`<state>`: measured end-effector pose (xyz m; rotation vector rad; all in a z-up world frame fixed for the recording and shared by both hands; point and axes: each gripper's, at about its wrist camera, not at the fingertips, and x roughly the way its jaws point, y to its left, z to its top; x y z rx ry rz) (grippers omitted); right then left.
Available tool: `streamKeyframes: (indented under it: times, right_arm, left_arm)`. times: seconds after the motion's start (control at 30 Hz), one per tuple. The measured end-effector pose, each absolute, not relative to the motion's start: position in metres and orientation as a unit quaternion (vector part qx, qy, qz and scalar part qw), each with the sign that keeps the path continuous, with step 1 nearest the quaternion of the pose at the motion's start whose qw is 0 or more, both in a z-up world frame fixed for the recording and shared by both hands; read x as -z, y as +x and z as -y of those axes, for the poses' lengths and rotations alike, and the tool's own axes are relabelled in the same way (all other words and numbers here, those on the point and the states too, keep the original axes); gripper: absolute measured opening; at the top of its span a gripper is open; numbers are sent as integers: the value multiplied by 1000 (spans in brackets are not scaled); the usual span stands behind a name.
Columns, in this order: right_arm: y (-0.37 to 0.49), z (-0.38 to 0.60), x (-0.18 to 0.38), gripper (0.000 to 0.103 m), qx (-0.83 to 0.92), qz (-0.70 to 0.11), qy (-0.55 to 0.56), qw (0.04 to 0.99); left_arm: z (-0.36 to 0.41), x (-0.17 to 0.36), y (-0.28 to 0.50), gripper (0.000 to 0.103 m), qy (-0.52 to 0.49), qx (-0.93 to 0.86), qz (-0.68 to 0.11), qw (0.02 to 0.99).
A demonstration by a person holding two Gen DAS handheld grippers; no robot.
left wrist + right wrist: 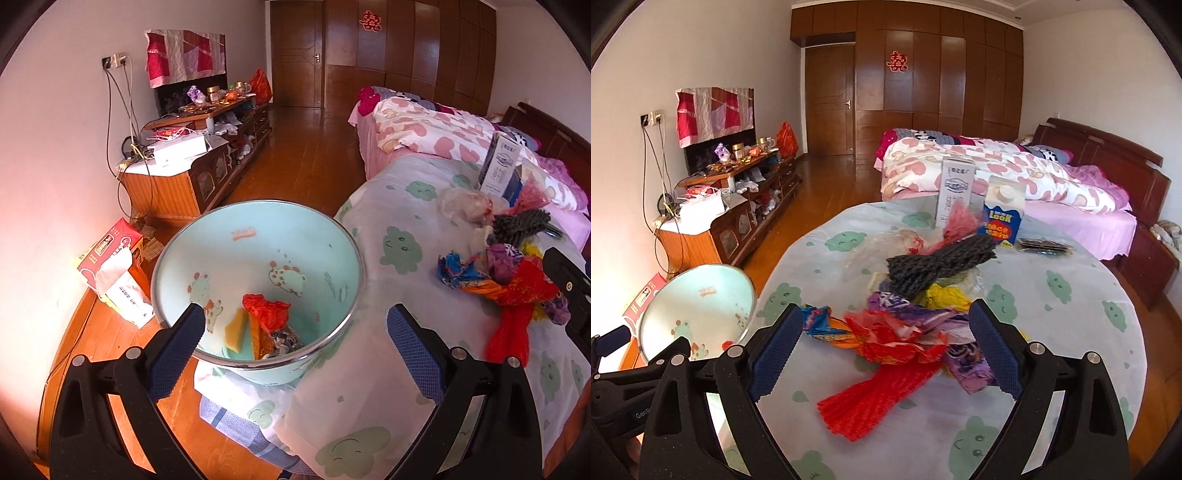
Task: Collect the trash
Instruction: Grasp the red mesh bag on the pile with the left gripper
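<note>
Two views, taken in turn.

Left wrist view: left claw [295, 325] spread wide, nothing between the blue pads [176, 347], hanging over the mouth of the pale green bin [258, 221]. Inside the bin already: a red crumpled wrapper [269, 310], yellow scraps and some grey bits. Bin tucked just beside the edge of the cloth-covered surface [399, 354], partly under its overhang. Trash pile [509, 280] well off to the right on that surface, with the right claw's black body [569, 291] at the pile's far side.

Right wrist view: right claw [882, 350] also spread wide and holding nothing, pointed down and forward at the trash pile [905, 332]. Nearest piece: a red net sleeve [875, 398], lying just ahead of and below the pads, long axis slanting from lower left up toward the right (roughly crosswise to the gap between the pads, so a straight drop would likely straddle it). Behind it a heap of red, purple and yellow wrappers, then a dark grey net sleeve [938, 266], a white carton [956, 192] and a blue carton [1003, 218] standing farther back. Bin [698, 310] off to the left, beyond the surface's edge.

Judged from both: right claw clearly nearer the pile, left claw nearer the bin.
</note>
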<state>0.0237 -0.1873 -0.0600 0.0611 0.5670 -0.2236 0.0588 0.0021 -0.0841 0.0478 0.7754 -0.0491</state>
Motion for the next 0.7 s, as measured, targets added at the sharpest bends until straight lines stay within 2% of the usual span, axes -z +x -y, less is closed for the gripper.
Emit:
streamKeyframes:
  times: [0.7]
  right_arm:
    - [-34,327,99,88,221,-295,127,921]
  left_arm:
    - [107,95,28,96,112,150,-373,909]
